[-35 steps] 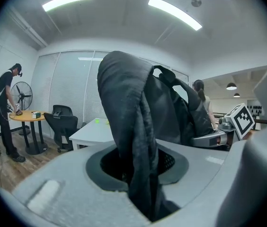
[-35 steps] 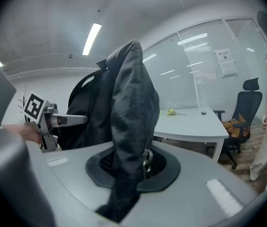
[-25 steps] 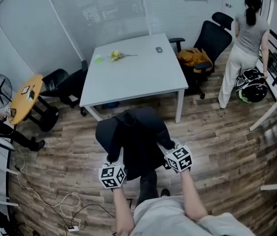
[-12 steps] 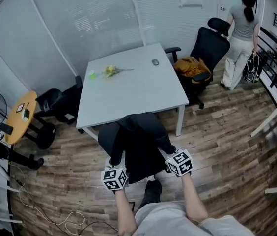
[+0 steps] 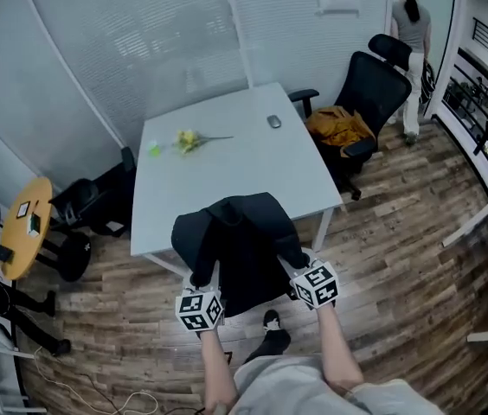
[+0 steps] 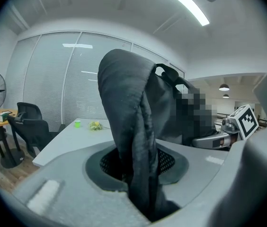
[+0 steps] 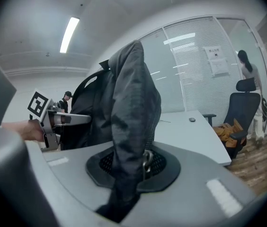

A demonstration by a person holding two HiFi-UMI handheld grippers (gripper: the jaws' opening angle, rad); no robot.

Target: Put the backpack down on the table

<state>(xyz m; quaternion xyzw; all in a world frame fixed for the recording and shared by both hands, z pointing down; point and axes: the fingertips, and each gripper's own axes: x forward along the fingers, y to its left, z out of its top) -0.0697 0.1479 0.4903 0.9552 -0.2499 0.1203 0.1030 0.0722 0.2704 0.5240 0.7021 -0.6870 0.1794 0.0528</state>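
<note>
A black backpack hangs between my two grippers, over the near edge of the white table. My left gripper is shut on one dark shoulder strap, which runs up from between its jaws. My right gripper is shut on the other strap, where a metal buckle shows. The bag's body fills the middle of the left gripper view and rises at the centre of the right gripper view as the backpack. In the right gripper view the table lies just behind it.
On the table lie a yellow flower, a green object and a small mouse. A black office chair with an orange bag stands right of it. A person stands at the back right. A round wooden side table is at left.
Both grippers have carried the backpack forward, from over the wood floor to the table's near edge. The person at the back right has walked farther away.
</note>
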